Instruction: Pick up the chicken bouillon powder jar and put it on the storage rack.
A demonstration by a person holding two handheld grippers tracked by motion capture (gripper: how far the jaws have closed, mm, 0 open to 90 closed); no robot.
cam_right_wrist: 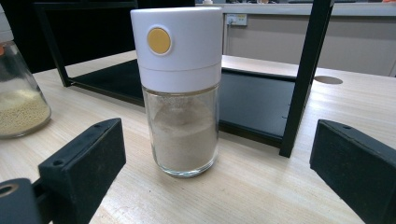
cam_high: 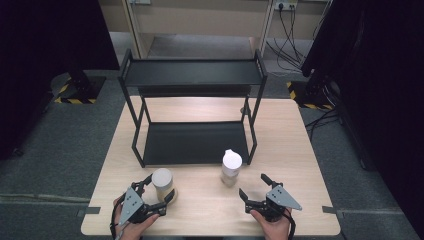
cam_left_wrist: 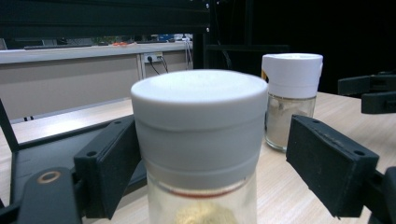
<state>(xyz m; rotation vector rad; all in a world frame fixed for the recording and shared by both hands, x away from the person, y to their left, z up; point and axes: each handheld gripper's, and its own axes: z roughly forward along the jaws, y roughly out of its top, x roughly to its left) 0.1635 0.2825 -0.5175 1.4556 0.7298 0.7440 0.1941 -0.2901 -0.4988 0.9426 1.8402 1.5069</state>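
A: The state of the left gripper is requested.

B: Its jaws are set on either side of the grey-lidded jar, which stands upright on the table near the front edge. In the left gripper view, one pad is seen at the lid's side; a gap is noted between the lid and the other pad. No grip is established.

A: And the right gripper?

B: It is held wide, with nothing between the jaws. The white-capped shaker stands ahead of it, apart from both pads.

A: The shaker's position is to be recorded.

B: It is placed upright on the table, just in front of the black rack, near the rack's right front leg.
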